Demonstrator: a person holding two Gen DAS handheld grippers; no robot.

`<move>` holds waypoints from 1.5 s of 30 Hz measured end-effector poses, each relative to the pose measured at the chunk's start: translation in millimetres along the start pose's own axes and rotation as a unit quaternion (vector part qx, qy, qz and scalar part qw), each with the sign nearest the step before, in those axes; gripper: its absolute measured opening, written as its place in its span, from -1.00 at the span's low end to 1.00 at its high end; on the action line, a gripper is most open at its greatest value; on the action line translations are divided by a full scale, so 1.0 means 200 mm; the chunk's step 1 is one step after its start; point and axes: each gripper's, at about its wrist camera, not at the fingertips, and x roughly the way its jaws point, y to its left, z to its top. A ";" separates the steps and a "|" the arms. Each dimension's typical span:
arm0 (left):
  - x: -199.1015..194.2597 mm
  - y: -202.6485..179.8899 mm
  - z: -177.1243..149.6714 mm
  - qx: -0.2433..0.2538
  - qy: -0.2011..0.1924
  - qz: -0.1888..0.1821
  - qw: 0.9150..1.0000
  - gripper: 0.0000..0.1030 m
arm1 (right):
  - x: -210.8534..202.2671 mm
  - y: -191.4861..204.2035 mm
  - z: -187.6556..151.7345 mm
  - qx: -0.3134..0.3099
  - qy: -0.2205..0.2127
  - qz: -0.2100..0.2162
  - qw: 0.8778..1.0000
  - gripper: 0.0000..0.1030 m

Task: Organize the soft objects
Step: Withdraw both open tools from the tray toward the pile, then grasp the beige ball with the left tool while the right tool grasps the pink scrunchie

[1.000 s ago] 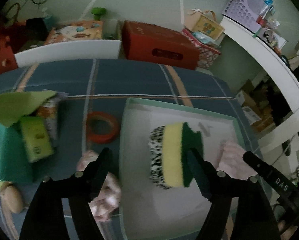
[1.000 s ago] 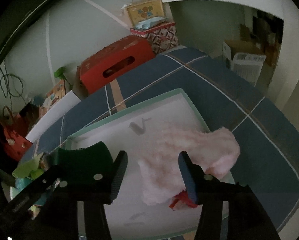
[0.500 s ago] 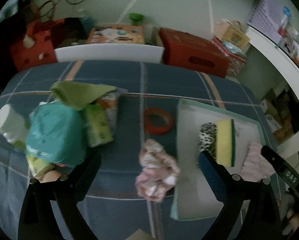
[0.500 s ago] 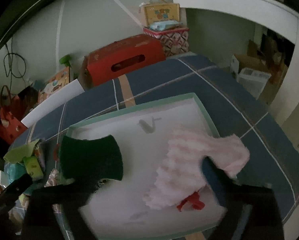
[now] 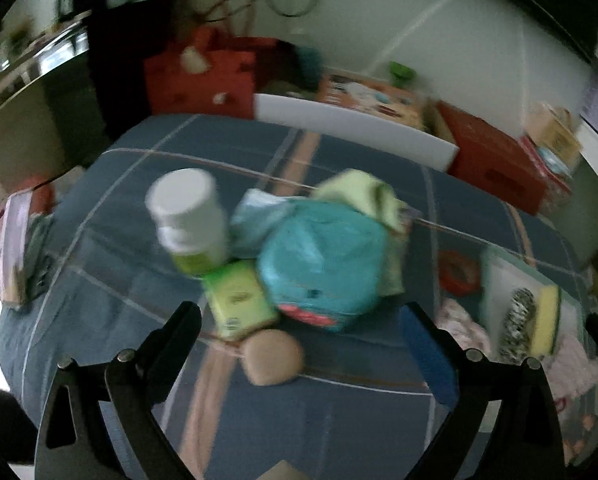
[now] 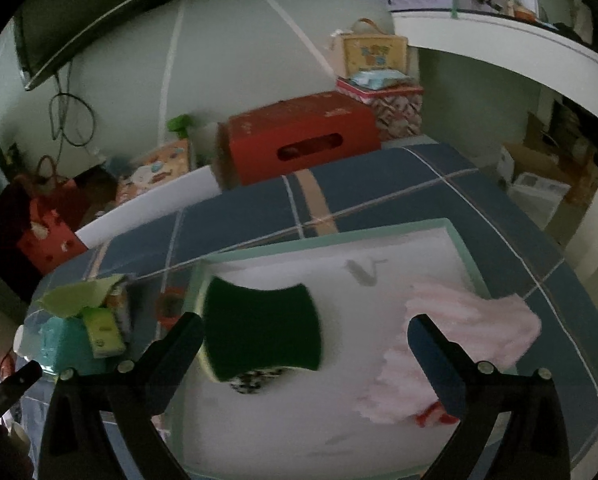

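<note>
Left wrist view: the left gripper [image 5: 301, 342] has its jaws spread wide and holds nothing; between its fingers, on the blue plaid tablecloth [image 5: 139, 280], lies a round tan puff [image 5: 274, 357]. Just beyond it is a heap: a small yellow-green packet [image 5: 239, 300], a teal plastic pack [image 5: 323, 268] with a red label too blurred to read, a white-capped bottle [image 5: 189, 220] and a pale green cloth [image 5: 363, 196]. To the right lie a crumpled pink floral fabric [image 5: 465, 326] and a red tape ring [image 5: 457, 272], beside the white tray with mint rim [image 5: 499, 258]. In the right wrist view the right gripper [image 6: 305, 334] is also wide open and empty, hovering above that tray. A green-and-yellow scouring sponge [image 6: 261, 332] lies in the tray over a black-and-white spotted piece [image 6: 255, 380], near the left finger. A fluffy pink cloth [image 6: 459, 340] drapes over the tray's right rim behind the right finger, with a small red item [image 6: 433, 416] at its lower edge. No writing is legible anywhere.
</note>
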 end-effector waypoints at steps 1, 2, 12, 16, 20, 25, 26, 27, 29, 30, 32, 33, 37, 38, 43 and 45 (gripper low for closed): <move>-0.01 0.05 0.00 -0.011 -0.002 0.004 1.000 0.92 | 0.00 0.02 0.00 -0.003 0.001 0.007 1.000 1.00; 0.00 0.08 0.00 -0.018 -0.002 0.006 1.000 0.92 | 0.00 0.05 0.00 -0.007 0.003 0.017 1.000 1.00; -0.04 0.30 0.00 -0.067 -0.018 0.026 0.997 0.92 | -0.11 0.36 -0.04 -0.058 -0.019 0.105 0.993 1.00; -0.04 0.32 0.01 -0.062 -0.021 0.032 0.997 0.92 | -0.11 0.53 -0.09 -0.100 -0.003 0.141 0.985 1.00; -0.03 0.33 0.01 -0.066 -0.019 0.027 0.997 0.92 | -0.10 0.66 -0.16 -0.135 0.011 0.163 0.977 1.00; 0.00 0.36 0.00 -0.075 -0.012 0.028 0.997 0.92 | -0.04 0.76 -0.24 -0.163 0.036 0.173 0.971 1.00; 0.01 0.37 0.00 -0.076 -0.009 0.027 0.997 0.92 | -0.02 0.78 -0.25 -0.166 0.044 0.173 0.970 1.00; 0.03 0.37 -0.01 -0.077 -0.005 0.024 0.997 0.92 | 0.00 0.78 -0.27 -0.167 0.051 0.173 0.969 1.00; 0.08 0.38 -0.02 -0.086 0.011 0.000 0.996 0.92 | 0.06 0.78 -0.29 -0.165 0.075 0.167 0.969 1.00; 0.09 0.38 -0.03 -0.088 0.017 -0.006 0.996 0.92 | 0.09 0.78 -0.30 -0.165 0.085 0.163 0.969 1.00; 0.14 0.36 -0.05 -0.087 0.032 -0.009 0.996 0.92 | 0.14 0.77 -0.33 -0.169 0.103 0.150 0.969 1.00; 0.16 0.35 -0.05 -0.083 0.039 -0.007 0.996 0.92 | 0.16 0.78 -0.34 -0.172 0.109 0.144 0.968 1.00; 0.24 0.32 -0.08 -0.078 0.071 -0.014 0.994 0.92 | 0.24 0.79 -0.38 -0.179 0.132 0.138 0.965 1.00; 0.27 0.30 -0.09 -0.074 0.079 -0.013 0.994 0.92 | 0.26 0.79 -0.39 -0.180 0.137 0.137 0.964 1.00; 0.35 0.23 -0.10 -0.053 0.109 -0.002 0.993 0.92 | 0.31 0.78 -0.40 -0.185 0.141 0.114 0.966 1.00; 0.38 0.21 -0.10 -0.045 0.119 0.000 0.992 0.92 | 0.33 0.78 -0.39 -0.186 0.140 0.105 0.967 1.00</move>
